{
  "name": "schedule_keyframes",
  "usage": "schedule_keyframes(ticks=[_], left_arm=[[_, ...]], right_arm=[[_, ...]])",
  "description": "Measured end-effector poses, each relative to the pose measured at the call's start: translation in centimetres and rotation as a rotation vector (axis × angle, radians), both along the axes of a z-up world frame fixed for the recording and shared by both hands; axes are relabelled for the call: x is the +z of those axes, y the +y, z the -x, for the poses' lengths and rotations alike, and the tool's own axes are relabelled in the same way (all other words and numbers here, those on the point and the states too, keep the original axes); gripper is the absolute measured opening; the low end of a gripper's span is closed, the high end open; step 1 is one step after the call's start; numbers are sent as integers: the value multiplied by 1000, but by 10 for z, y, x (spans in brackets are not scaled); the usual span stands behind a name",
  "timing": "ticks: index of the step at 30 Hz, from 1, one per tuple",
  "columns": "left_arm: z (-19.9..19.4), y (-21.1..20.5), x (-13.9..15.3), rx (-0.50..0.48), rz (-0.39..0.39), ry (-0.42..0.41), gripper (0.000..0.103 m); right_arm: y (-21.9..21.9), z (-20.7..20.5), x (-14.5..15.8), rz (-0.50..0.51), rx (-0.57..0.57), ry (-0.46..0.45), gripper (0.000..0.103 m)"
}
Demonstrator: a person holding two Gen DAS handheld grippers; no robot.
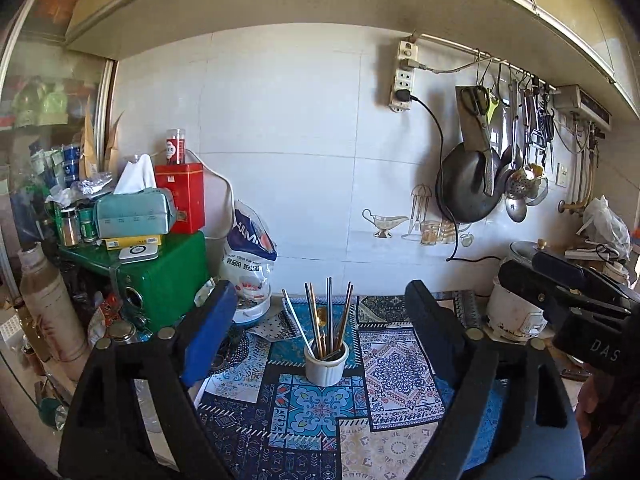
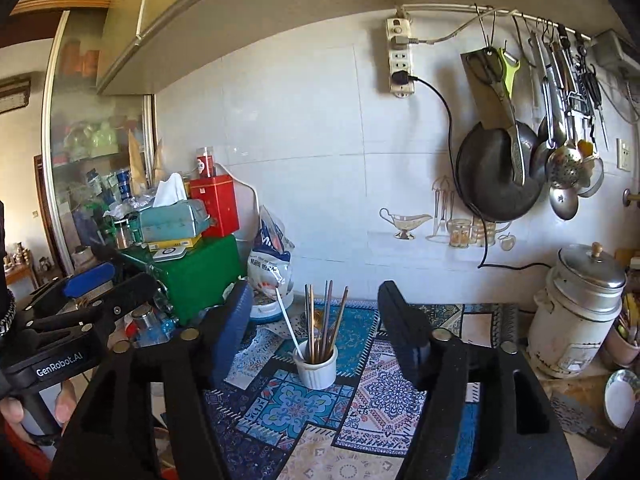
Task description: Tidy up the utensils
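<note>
left wrist view: left gripper (image 1: 320, 316) stood with jaws wide apart, nothing between the pads. white cup (image 1: 326, 364) sat on the patterned mat (image 1: 400, 376), beyond the gap between the jaws and clear of them. the utensils (image 1: 326, 316) stood upright in the cup, fanned out, tops leaning apart. count was hard where the stems overlapped: roughly seven or eight thin sticks, mostly chopsticks by the look, plus one white stick leaning left of the cup and one gold piece low among them, perhaps a spoon. one cup. right gripper (image 1: 560, 280) showed to the right of the cup; from here i could not tell how its jaws stood.

judgement: sticks looked light, stiff and smooth, likely to slip or roll in the pads; best pinched on the upper stem, well above the cup rim. cup looked ceramic, ribbed, heavier and breakable, and top-heavy with the bundle in it, so a sideways tug on a stick might tip it.

right wrist view: right gripper (image 2: 316, 316) was also spread wide and empty. the cup (image 2: 317, 368) sat on the mat (image 2: 384, 392) beyond its jaws, not touched. utensils (image 2: 320, 320) counted much the same, white stick again left of the cup. left gripper (image 2: 88, 300) was well left of the cup, a hand (image 2: 24, 408) below it.
</note>
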State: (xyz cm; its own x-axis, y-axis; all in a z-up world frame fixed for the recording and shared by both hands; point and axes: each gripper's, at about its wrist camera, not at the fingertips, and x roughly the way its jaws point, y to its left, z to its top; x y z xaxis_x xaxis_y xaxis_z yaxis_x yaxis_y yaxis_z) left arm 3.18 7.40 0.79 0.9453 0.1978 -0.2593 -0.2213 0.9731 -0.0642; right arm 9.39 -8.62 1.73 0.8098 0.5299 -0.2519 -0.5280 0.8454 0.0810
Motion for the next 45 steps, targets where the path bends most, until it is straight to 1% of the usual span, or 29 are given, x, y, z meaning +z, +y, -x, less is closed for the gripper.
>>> schedule_keyframes(ticks=[1, 3, 6, 12, 21, 45], left_arm=[[7, -1, 1, 7, -3, -10, 92], [19, -3, 3, 13, -5, -24, 98], [30, -5, 5, 22, -8, -42, 101], [40, -8, 0, 18, -7, -39, 102], [46, -9, -8, 23, -6, -25, 102], [36, -2, -13, 16, 6, -5, 102]], right_arm=[[-1, 4, 1, -2, -13, -11, 83], [-2, 14, 2, 8, -54, -44, 90], [-4, 23, 2, 17, -94, -74, 103], [-8, 39, -1, 22, -107, -64, 103], [-13, 49, -4, 22, -121, -55, 103], [-5, 46, -7, 45, -122, -34, 103]])
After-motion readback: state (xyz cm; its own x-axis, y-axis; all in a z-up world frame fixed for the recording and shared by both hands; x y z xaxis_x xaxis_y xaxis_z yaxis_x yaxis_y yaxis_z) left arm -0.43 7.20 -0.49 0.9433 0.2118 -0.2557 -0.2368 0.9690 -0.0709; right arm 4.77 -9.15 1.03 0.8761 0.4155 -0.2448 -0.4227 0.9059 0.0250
